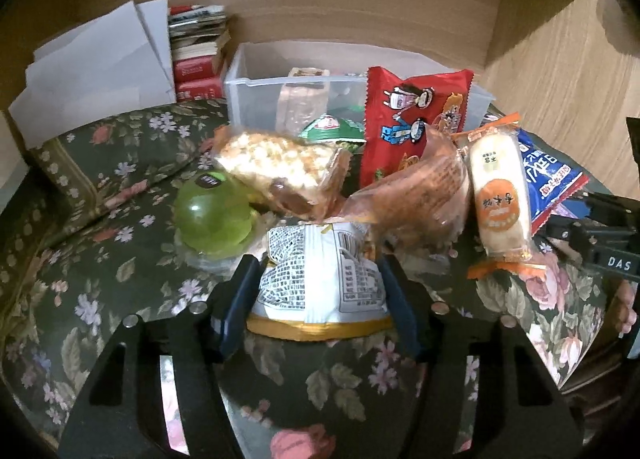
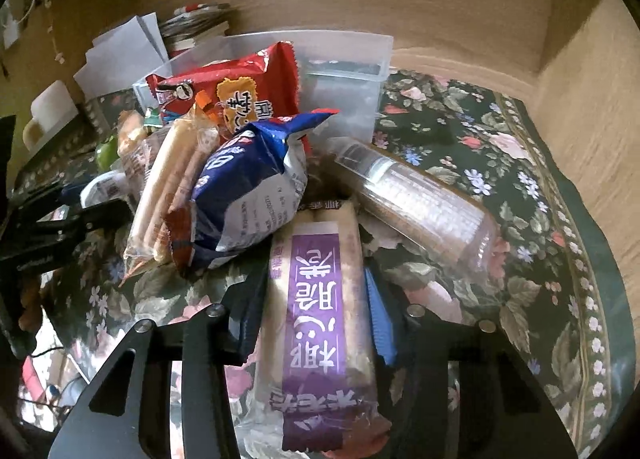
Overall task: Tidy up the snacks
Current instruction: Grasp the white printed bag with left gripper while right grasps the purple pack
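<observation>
The left gripper sits low over the cloth, its fingers pressed against both sides of a white packet. The right gripper likewise clamps a purple-labelled bar between its fingers.

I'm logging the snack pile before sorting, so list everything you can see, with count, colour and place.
bin: 1, clear, behind pile; wrapped snack inside
red bag: 1, red, leaning on bin front
blue bag: 1, blue-white, mid pile
orange pack: 1, cream-orange, right of pile
rice bar: 1, tan, atop pile's left
jelly cup: 1, green, left on cloth
tube: 1, clear, right of pile
white bag: 1, white-gold, between left fingers
purple bar: 1, purple-cream, between right fingers
cloth: 1, dark floral, underneath
books: stack, red-white, back left
left gripper: black, closed on white bag
right gripper: black, around purple bar
</observation>
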`<state>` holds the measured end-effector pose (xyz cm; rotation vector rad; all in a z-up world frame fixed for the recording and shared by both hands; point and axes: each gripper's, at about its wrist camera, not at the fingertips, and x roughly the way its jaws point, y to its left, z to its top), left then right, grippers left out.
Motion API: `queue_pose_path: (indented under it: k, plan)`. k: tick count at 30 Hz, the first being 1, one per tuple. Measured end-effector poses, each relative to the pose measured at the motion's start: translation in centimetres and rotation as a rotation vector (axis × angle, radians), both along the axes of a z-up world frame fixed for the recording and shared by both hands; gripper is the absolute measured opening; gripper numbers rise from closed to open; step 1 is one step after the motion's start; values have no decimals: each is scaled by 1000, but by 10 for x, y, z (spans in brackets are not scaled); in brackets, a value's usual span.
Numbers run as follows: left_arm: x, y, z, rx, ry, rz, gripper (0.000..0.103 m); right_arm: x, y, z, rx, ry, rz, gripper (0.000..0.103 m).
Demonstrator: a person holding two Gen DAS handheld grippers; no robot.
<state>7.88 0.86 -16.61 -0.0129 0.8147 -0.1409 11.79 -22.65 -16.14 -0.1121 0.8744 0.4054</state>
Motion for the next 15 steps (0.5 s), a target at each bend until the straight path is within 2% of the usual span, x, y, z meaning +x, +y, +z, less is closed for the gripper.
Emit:
queue_pose_path:
  k: [5, 15]
  plan:
    - [-8, 10, 11, -19, -17, 31, 61, -7, -17, 8, 34, -11, -52, 42]
    - [-20, 15, 58, -34, -137, 50, 60, -13, -46, 45, 59, -130, -153, 42]
